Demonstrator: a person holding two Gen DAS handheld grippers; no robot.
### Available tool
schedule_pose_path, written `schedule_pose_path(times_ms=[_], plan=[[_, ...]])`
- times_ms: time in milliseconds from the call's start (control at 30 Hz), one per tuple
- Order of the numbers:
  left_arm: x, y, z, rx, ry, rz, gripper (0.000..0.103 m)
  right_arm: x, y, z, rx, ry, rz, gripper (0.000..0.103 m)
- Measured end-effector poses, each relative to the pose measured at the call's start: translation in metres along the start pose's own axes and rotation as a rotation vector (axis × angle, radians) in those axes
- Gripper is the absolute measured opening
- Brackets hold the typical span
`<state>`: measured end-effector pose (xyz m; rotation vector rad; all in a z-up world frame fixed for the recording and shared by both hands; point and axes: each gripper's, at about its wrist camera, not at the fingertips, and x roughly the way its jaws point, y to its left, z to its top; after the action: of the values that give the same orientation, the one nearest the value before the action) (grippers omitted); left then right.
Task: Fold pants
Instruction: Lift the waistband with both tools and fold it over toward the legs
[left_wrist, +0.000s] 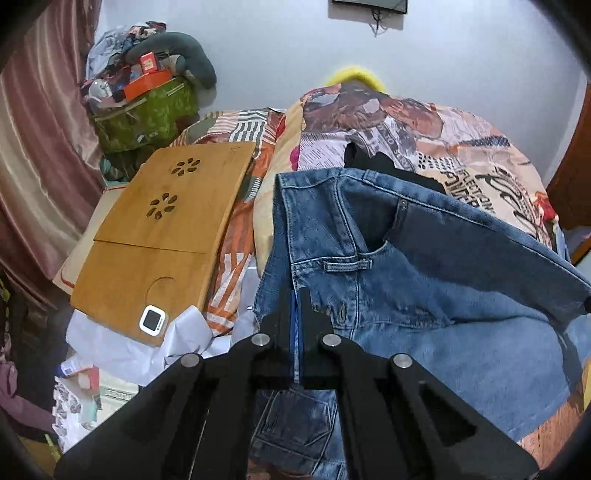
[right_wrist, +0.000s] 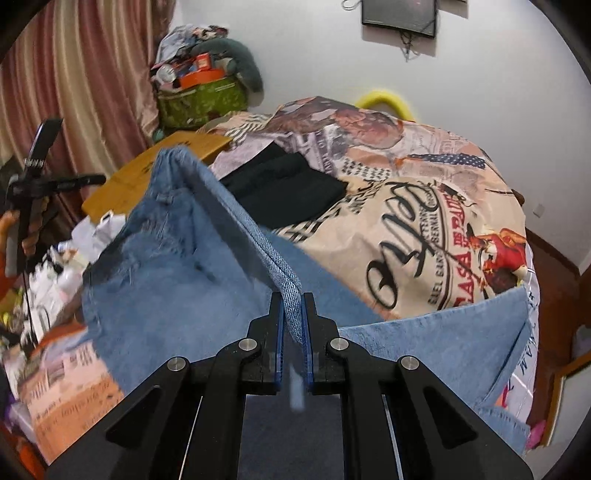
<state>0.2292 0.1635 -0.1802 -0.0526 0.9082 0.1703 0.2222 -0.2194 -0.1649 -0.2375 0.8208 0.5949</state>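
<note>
Blue denim pants (left_wrist: 406, 280) are held up over the printed bedspread (left_wrist: 461, 147). My left gripper (left_wrist: 294, 295) is shut on the waistband edge near a belt loop and front pocket. My right gripper (right_wrist: 293, 299) is shut on another folded edge of the pants (right_wrist: 177, 266), which stretch taut between the two grippers. The left gripper also shows at the far left of the right wrist view (right_wrist: 33, 177). The legs hang down onto the bed and partly hide it.
A folded black garment (right_wrist: 288, 192) lies on the bedspread (right_wrist: 424, 229) behind the pants. A wooden lap desk (left_wrist: 159, 236) with a small white device (left_wrist: 151, 319) sits left. Clutter, a green bag (left_wrist: 147, 114) and pink curtains fill the left side.
</note>
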Motion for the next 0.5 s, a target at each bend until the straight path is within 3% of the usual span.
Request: schedule_pose_path(times_ms=[100, 133, 167, 200, 233, 267, 367, 500], plan=[[-0.002, -0.008, 0.007, 0.001, 0.02, -0.033, 0.01, -0.001, 0.006, -0.011, 0.006, 0.012, 0.011, 0.008], [-0.003, -0.009, 0.011, -0.009, 0.025, -0.056, 0.021, -0.002, 0.009, -0.014, 0.0, 0.015, 0.009, 0.008], [-0.004, -0.011, 0.017, -0.03, 0.023, -0.085, 0.041, -0.003, 0.012, -0.018, -0.011, 0.018, 0.006, 0.008], [-0.005, -0.013, 0.022, -0.045, 0.015, -0.098, 0.052, -0.003, 0.015, -0.021, -0.022, 0.021, 0.003, 0.008], [-0.007, -0.015, 0.026, -0.06, 0.0, -0.104, 0.073, -0.003, 0.018, -0.024, -0.027, 0.023, 0.001, 0.008], [-0.008, -0.019, 0.031, -0.076, -0.018, -0.106, 0.086, -0.003, 0.02, -0.026, -0.034, 0.026, 0.001, 0.008], [-0.002, -0.033, 0.048, -0.104, -0.009, -0.121, 0.092, -0.003, 0.024, -0.034, -0.039, 0.031, 0.005, 0.008], [0.029, -0.051, 0.063, -0.152, 0.092, -0.162, 0.092, -0.002, 0.028, -0.041, -0.051, 0.033, 0.012, 0.008]])
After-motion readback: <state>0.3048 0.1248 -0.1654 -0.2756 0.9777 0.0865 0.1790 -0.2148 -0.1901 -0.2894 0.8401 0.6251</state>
